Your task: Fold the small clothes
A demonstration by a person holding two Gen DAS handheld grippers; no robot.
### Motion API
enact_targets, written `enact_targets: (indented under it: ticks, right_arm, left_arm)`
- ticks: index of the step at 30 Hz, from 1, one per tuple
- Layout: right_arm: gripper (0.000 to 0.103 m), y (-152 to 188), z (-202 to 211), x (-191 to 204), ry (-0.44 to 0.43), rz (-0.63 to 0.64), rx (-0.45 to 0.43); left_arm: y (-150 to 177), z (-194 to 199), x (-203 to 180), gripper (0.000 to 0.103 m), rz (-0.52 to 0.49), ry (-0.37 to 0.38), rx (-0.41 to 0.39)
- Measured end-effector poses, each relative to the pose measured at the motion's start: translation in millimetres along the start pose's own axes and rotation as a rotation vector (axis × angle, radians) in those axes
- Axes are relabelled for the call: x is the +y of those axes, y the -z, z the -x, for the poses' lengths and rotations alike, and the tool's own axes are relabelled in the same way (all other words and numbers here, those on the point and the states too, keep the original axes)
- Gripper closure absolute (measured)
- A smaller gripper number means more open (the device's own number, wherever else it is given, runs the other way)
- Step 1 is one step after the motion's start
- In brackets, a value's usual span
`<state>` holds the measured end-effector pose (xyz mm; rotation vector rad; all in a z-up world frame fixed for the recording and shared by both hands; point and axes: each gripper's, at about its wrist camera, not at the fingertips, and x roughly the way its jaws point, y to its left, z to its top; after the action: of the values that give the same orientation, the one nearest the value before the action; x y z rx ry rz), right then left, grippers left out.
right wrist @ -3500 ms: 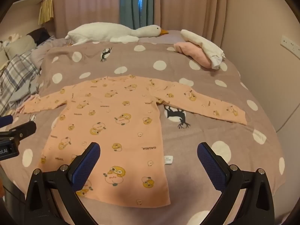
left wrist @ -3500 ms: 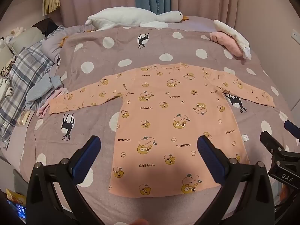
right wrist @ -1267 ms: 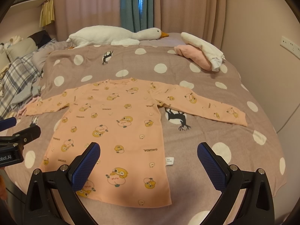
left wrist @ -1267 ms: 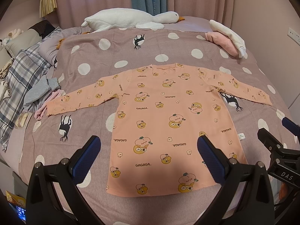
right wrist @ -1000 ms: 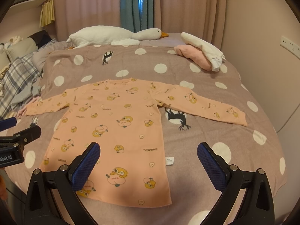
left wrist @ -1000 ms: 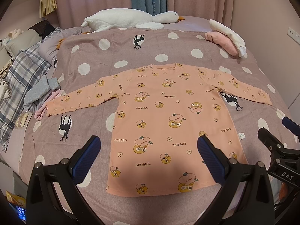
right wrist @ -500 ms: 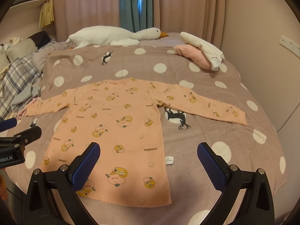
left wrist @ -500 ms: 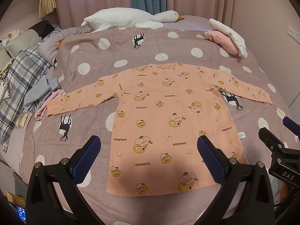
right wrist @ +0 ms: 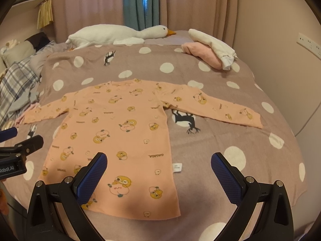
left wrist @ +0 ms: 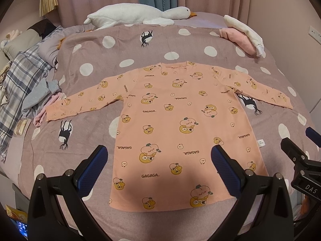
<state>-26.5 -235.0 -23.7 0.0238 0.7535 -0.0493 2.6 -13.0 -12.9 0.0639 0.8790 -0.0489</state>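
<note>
Peach-orange long-sleeved child's shirt with a cartoon print (left wrist: 176, 120) is lying face up and flat on the mauve polka-dot bedspread (left wrist: 180, 46) in the left wrist view, both sleeves stretched out sideways and the hem nearest the camera. No fold is showing in it yet, so by my reading the spreading-out is done and all the folding is still waiting. The left gripper (left wrist: 159, 166) is hovering above the lower body of the shirt with its blue-padded jaws spread wide and pinching nothing. The right gripper (left wrist: 301, 160) is showing at the right edge, just beside the shirt's side seam and clear of the cloth. A white plush goose (left wrist: 138, 16) is lying along the far end of the bed, well apart from the shirt, and a rolled pink and white bundle of clothes (left wrist: 242, 37) is sitting at the far right corner.

From the right wrist view, the shirt (right wrist: 120, 130) is filling the left half of the bedspread (right wrist: 230, 140), and its right sleeve is reaching out flat towards the wall. The right gripper (right wrist: 158, 170) is hanging over the hem corner on that side, jaws spread wide and holding nothing. The left gripper (right wrist: 18, 148) is peeking in at the left edge, apart from the cloth. A likely first step is bringing a sleeve and side panel in over the body; nothing here is showing that started.
</note>
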Motion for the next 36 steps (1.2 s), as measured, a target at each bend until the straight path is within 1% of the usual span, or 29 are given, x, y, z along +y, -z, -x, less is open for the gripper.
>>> enact_targets:
  ticks: [4, 8, 12, 14, 15, 17, 18, 19, 20, 22, 25, 28, 30, 32, 36]
  right_arm:
    - [0.001, 0.5, -2.2, -5.4, 0.003, -0.018, 0.006]
    - [0.001, 2.1, -5.3, -13.4, 0.005, -0.042, 0.013]
    - [0.001, 3.7, -12.4, -25.3, -0.026, -0.085, 0.029]
    - [0.001, 5.3, -17.9, -35.5, -0.085, -0.126, 0.037]
    - [0.001, 6.6, -22.7, -42.8, -0.132, -0.159, 0.042]
    - [0.001, 9.7, -34.1, -60.8, -0.239, -0.248, 0.056]
    - [0.001, 11.8, -41.1, -71.8, -0.289, -0.305, 0.064]
    - [0.001, 13.7, -48.7, -82.8, -0.328, -0.363, 0.071]
    - [0.001, 15.9, -55.4, -93.2, -0.35, -0.414, 0.075]
    - [0.001, 19.2, -67.3, -114.9, -0.346, -0.501, 0.073]
    - [0.001, 21.7, -80.2, -149.3, -0.284, -0.588, 0.042]
    - [0.001, 23.0, -95.1, -185.9, -0.242, -0.675, 0.016]
    - [0.001, 23.4, -105.1, -207.5, -0.255, -0.726, -0.01]
    - [0.001, 23.2, -115.0, -226.3, -0.235, -0.776, -0.016]
    - [0.001, 21.6, -132.7, -257.2, -0.249, -0.86, -0.048]
  left_arm:
    - [-2.4, -4.0, -2.1, 0.0, 0.011, 0.021, 0.006]
    - [-6.3, -8.9, -4.2, 0.0, 0.023, 0.057, 0.015]
    - [-12.8, -16.7, -9.0, 0.0, 0.03, 0.113, 0.028]
    - [-15.6, -23.2, -11.5, 0.0, 0.038, 0.167, 0.045]
    - [-16.7, -27.5, -12.3, 0.0, 0.048, 0.198, 0.058]
    - [-18.5, -38.6, -13.2, 0.0, 0.079, 0.27, 0.089]
    - [-19.4, -44.3, -13.8, 0.0, 0.095, 0.293, 0.102]
    - [-20.4, -50.7, -14.6, 0.0, 0.113, 0.313, 0.115]
    - [-21.7, -58.0, -15.3, 0.0, 0.131, 0.329, 0.131]
    - [-23.6, -70.0, -14.3, 0.0, 0.163, 0.339, 0.153]
    - [-26.8, -85.7, -10.7, 0.0, 0.211, 0.367, 0.187]
    - [-29.2, -99.2, -8.0, 0.0, 0.241, 0.391, 0.213]
    - [-31.2, -105.6, -7.2, 0.0, 0.236, 0.365, 0.221]
    - [-33.0, -111.6, -6.3, 0.0, 0.23, 0.347, 0.22]
    - [-38.0, -124.6, -2.5, 0.0, 0.244, 0.342, 0.215]
